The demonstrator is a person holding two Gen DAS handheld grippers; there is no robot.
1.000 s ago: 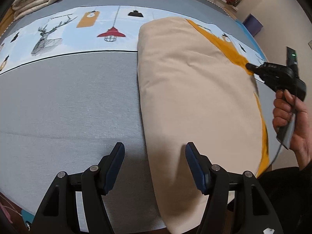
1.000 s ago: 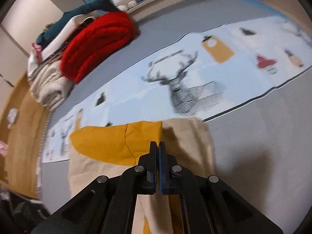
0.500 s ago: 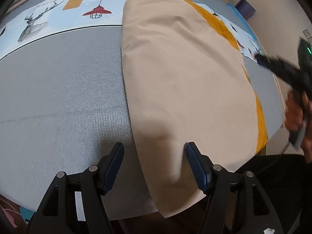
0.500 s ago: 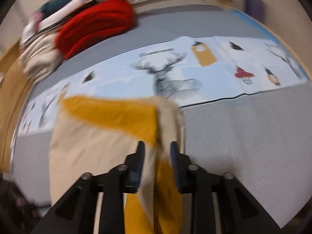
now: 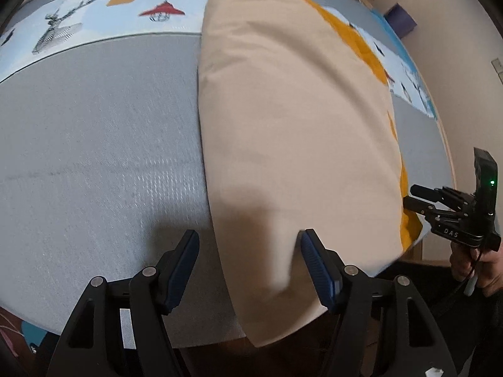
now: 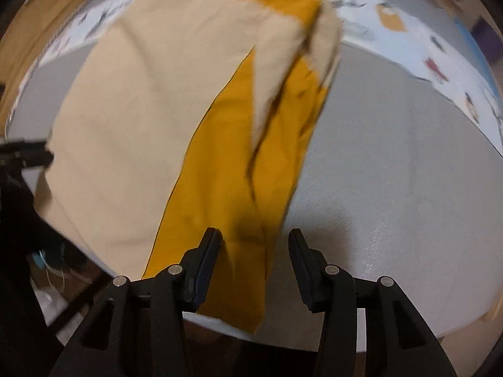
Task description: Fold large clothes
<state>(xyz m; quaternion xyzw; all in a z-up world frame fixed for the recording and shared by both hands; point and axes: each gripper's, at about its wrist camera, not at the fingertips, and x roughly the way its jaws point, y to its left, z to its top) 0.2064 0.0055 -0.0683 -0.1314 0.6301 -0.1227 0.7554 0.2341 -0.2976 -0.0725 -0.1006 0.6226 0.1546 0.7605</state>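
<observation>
Folded beige-and-mustard garment [image 5: 295, 119] lies across the grey bed cover [image 5: 94, 132], filling the frame's centre. Left gripper [image 5: 250, 260] stands wide over its near edge, gripping nothing. Right gripper [image 6: 254, 257], its jaws having just been opening, is parted above the mustard strip, pads clear.

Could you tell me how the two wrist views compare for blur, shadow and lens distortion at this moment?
Left wrist view: mostly sharp; the beige garment is slightly soft, the left tongs cast a dark shadow on it, and the grey bed cover bulges from the fisheye. Right wrist view: heavily motion-blurred, the mustard panel and printed strip smeared, with shadow beneath the open right tongs.
</observation>
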